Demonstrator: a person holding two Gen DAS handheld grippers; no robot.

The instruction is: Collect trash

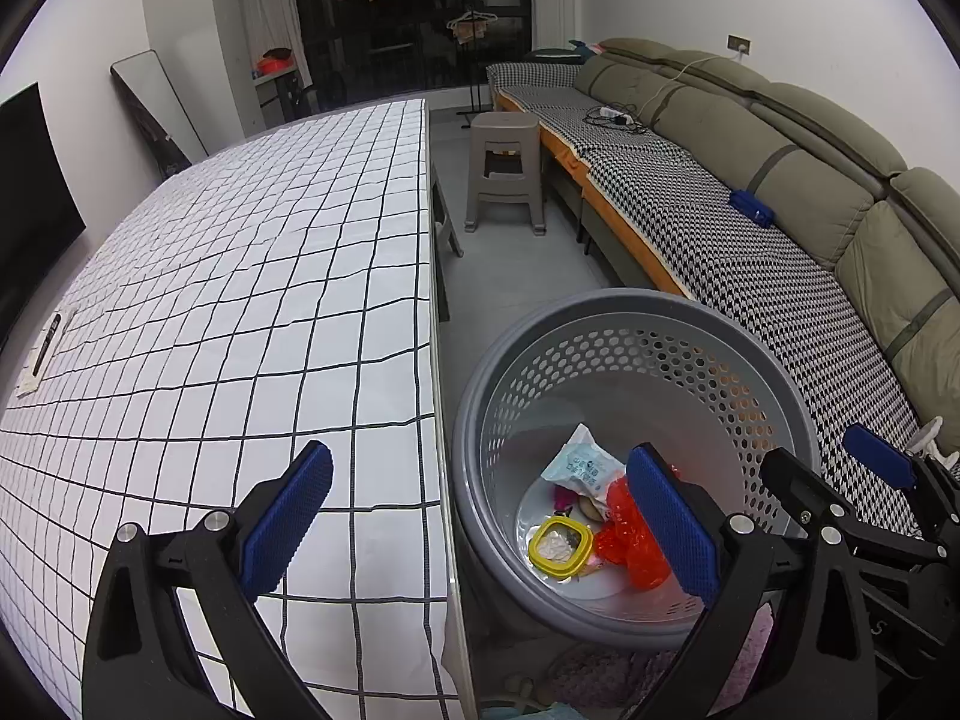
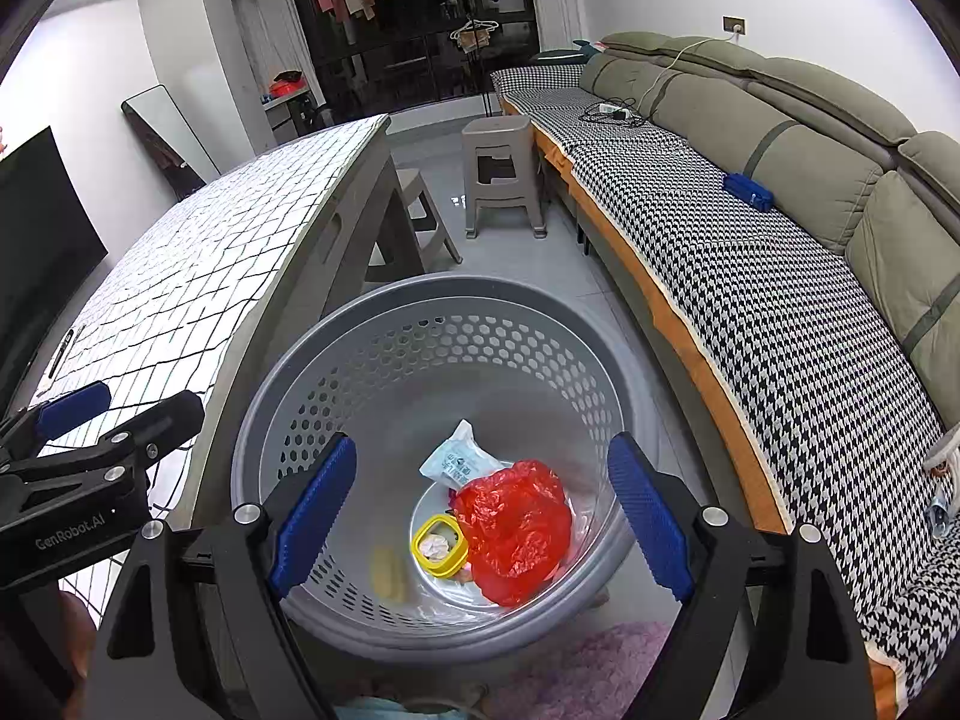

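Several pieces of trash lay at the bottom of the grey perforated basket (image 2: pixel 420 354) when I looked through the right wrist camera: a crumpled red plastic bag (image 2: pixel 516 525), a yellow-rimmed square lid (image 2: pixel 439 545) just beside it on the left, and a pale blue-and-white wrapper (image 2: pixel 459 459) behind them, partly under the red bag. A blurred yellowish piece (image 2: pixel 389 570) showed against the inner wall near the lid; I could not tell what it was. The basket stood on the floor between the table (image 1: pixel 240 300) with its white grid cloth and the long sofa (image 1: pixel 750 252) with its houndstooth cover.

My right gripper (image 2: pixel 483 522) hung directly above the basket mouth, its jaws spread wide and holding nothing, the blue pads (image 2: pixel 315 504) framing the trash below. My left gripper (image 1: pixel 480 522) was just beside it, over the table edge and the basket rim, its jaws also wide apart and empty; one pad sat over the cloth, the other over the basket.

Farther out, a grey plastic stool (image 1: pixel 507 171) stood on the floor near the sofa, a small blue object (image 1: pixel 751 207) lay on the sofa cover, and a dark pen (image 1: pixel 47 343) rested on paper at the table's far left edge.
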